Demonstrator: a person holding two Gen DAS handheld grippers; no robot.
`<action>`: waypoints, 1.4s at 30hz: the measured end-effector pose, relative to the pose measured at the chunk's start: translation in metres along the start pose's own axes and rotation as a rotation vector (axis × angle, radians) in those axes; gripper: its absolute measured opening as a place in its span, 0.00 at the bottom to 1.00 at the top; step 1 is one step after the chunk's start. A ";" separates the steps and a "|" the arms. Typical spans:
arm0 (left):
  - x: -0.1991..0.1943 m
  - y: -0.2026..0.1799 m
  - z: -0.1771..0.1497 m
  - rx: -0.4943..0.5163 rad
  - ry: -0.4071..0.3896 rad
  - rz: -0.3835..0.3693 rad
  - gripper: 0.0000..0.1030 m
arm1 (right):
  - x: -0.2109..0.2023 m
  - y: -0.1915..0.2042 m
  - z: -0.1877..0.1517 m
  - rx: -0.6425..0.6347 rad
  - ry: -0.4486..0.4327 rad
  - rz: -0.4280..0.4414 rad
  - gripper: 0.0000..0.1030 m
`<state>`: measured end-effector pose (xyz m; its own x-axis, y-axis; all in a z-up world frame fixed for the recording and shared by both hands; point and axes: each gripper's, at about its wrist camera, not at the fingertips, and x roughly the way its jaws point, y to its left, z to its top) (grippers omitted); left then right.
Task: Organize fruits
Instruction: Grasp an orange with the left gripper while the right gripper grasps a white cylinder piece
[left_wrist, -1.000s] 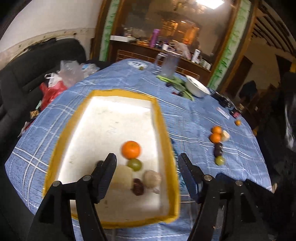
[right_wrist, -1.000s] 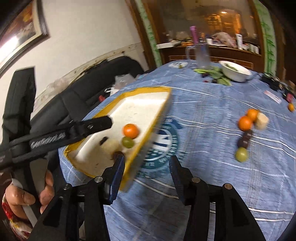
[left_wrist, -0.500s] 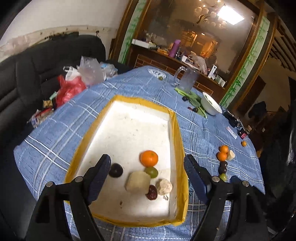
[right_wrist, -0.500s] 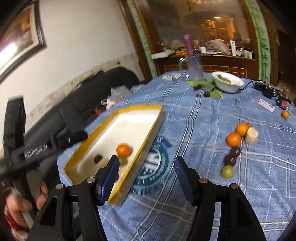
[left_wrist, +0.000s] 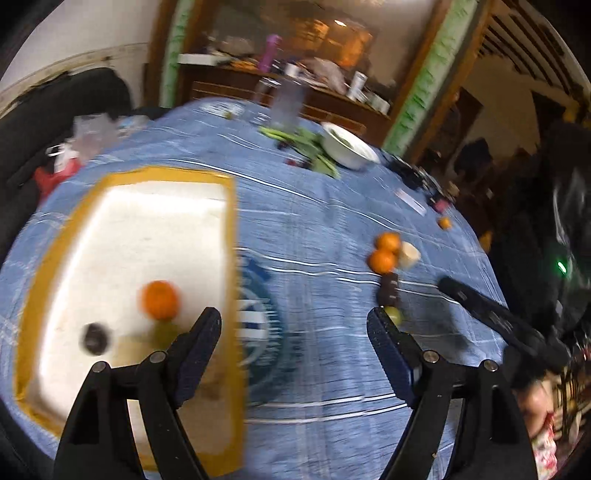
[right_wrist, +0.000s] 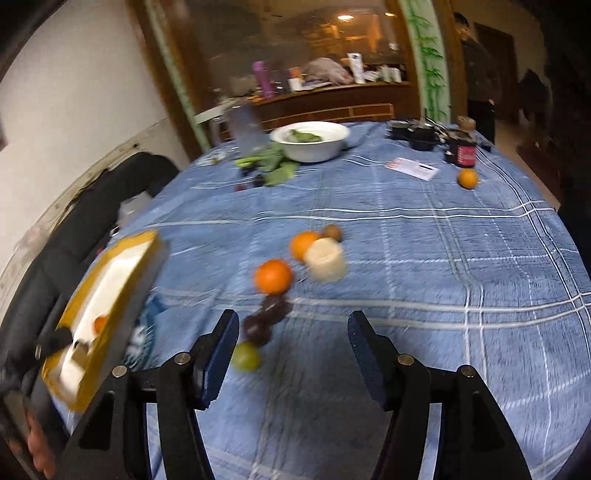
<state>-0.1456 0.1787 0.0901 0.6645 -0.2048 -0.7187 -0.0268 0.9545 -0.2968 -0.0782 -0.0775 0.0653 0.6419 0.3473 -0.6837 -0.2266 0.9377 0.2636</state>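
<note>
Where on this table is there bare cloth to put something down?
Bare cloth lies between the yellow tray and the fruit row, and on the near right side of that row, toward the table edge. It is crowded around the white bowl and the greens at the far end.

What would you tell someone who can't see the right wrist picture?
The open, empty right gripper hangs over a blue checked tablecloth, near a cluster of loose fruit: two oranges, dark fruits and a green one. A yellow-rimmed tray sits at left.

Stood at the tablecloth's (right_wrist: 406, 236) far edge — white bowl (right_wrist: 310, 142), dark jar (right_wrist: 462, 151), card (right_wrist: 412, 168) — beyond, purple bottle (right_wrist: 261, 78).
</note>
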 end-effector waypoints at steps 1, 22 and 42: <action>0.005 -0.008 0.004 0.011 0.003 -0.016 0.78 | 0.005 -0.004 0.005 0.009 0.003 -0.003 0.61; 0.128 -0.074 0.046 0.081 0.083 -0.087 0.72 | 0.085 -0.033 0.037 0.069 0.041 0.067 0.37; 0.168 -0.108 0.036 0.266 0.066 0.059 0.32 | 0.058 -0.060 0.046 0.161 -0.030 0.051 0.36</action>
<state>-0.0046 0.0490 0.0239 0.6171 -0.1522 -0.7720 0.1387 0.9868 -0.0837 0.0062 -0.1141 0.0411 0.6550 0.3912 -0.6464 -0.1405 0.9037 0.4045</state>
